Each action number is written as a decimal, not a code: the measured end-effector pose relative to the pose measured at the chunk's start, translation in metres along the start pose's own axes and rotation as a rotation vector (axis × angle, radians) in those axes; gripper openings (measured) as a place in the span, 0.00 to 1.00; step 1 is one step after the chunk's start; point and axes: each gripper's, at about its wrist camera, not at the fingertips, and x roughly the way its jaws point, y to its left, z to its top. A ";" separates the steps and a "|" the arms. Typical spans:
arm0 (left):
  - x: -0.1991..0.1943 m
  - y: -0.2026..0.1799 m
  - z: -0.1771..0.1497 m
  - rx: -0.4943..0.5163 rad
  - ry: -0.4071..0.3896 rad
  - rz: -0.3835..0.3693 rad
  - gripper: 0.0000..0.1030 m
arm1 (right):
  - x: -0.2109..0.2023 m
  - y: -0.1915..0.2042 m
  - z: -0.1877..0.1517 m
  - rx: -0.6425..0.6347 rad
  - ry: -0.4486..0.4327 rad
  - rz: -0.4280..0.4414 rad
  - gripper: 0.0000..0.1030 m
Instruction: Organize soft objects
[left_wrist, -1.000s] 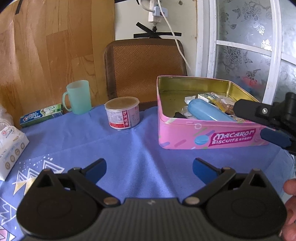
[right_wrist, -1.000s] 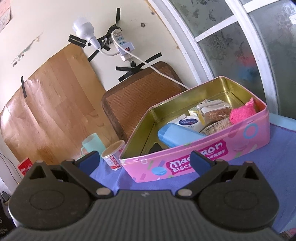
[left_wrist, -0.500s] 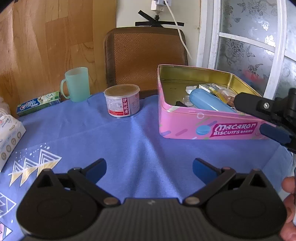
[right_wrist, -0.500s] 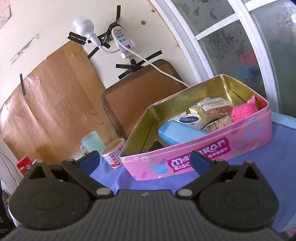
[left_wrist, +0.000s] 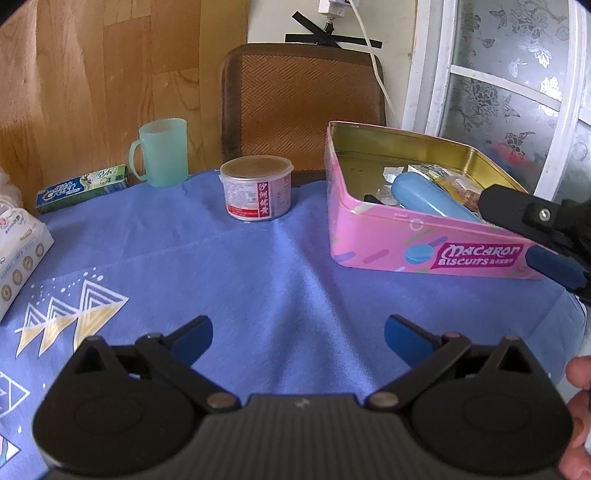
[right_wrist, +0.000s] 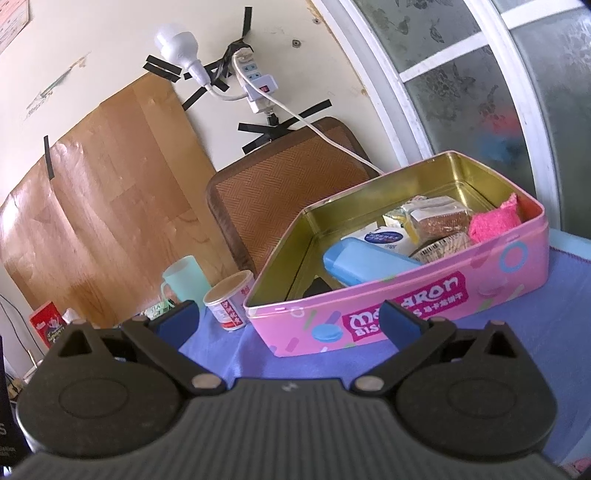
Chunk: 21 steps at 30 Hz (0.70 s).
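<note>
An open pink Macaron Biscuits tin (left_wrist: 436, 254) stands on the blue tablecloth at the right; it also shows in the right wrist view (right_wrist: 424, 306). Inside lie a blue case (right_wrist: 369, 260), a pink fuzzy cloth (right_wrist: 495, 221) at the far right end, and wrapped snack packets (right_wrist: 436, 218). My left gripper (left_wrist: 298, 334) is open and empty above the cloth, in front of the tin. My right gripper (right_wrist: 290, 319) is open and empty, just in front of the tin's near wall; its fingers (left_wrist: 554, 264) show at the right edge of the left wrist view.
A round can (left_wrist: 256, 188) and a green mug (left_wrist: 160, 153) stand behind the left gripper. A toothpaste box (left_wrist: 83, 188) and a tissue pack (left_wrist: 18, 251) lie at the left. A chair back (left_wrist: 303, 110) stands behind the table, a window to the right.
The left gripper's view has tilted down and moved slightly forward over the cloth. The right gripper has drawn back a little from the tin. Both stay open and empty.
</note>
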 end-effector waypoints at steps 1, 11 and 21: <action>0.000 0.000 0.000 0.000 0.000 0.000 1.00 | 0.000 0.001 -0.001 -0.006 -0.001 0.000 1.00; 0.001 0.014 -0.003 -0.033 0.004 0.018 1.00 | 0.005 0.009 -0.005 -0.037 0.014 0.003 1.00; 0.005 0.031 -0.007 -0.065 0.018 0.019 1.00 | 0.012 0.019 -0.011 -0.057 0.041 0.011 1.00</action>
